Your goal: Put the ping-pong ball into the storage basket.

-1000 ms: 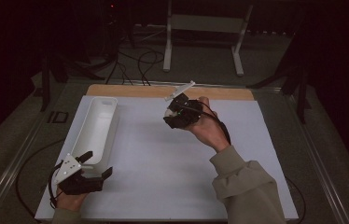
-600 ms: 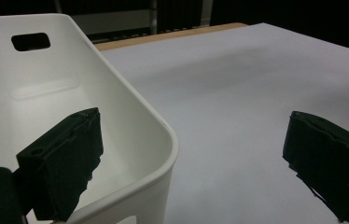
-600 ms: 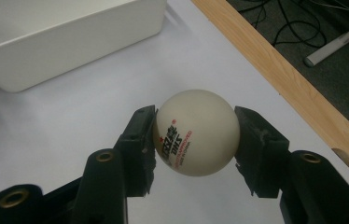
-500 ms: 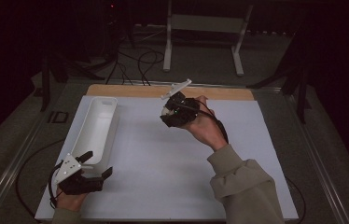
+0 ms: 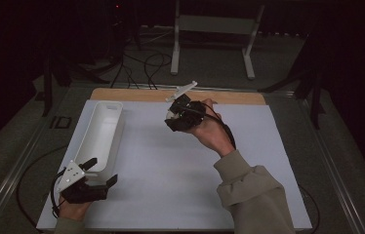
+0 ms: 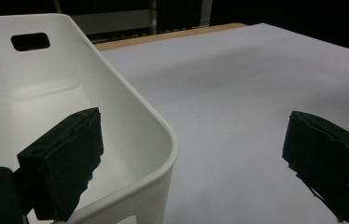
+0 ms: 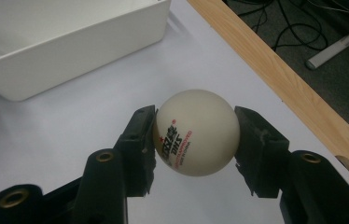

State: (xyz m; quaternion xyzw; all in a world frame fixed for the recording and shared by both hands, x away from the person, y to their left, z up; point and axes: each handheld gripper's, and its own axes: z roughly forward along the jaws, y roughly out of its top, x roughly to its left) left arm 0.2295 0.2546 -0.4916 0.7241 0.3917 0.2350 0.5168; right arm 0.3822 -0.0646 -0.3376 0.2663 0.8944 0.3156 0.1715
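One ball (image 7: 196, 133) in play here, a white ping-pong ball with red and black print, pinched between the pads of the right gripper (image 7: 195, 135) and held up off the white mat (image 5: 180, 185), toward the far wooden edge (image 5: 239, 96). Left gripper (image 5: 100, 173) sits low at the near left corner, jaws spread wide with nothing gripped. One jaw hangs inside the white bin (image 6: 130, 112), the other outside over the mat, so they straddle the bin's corner wall.
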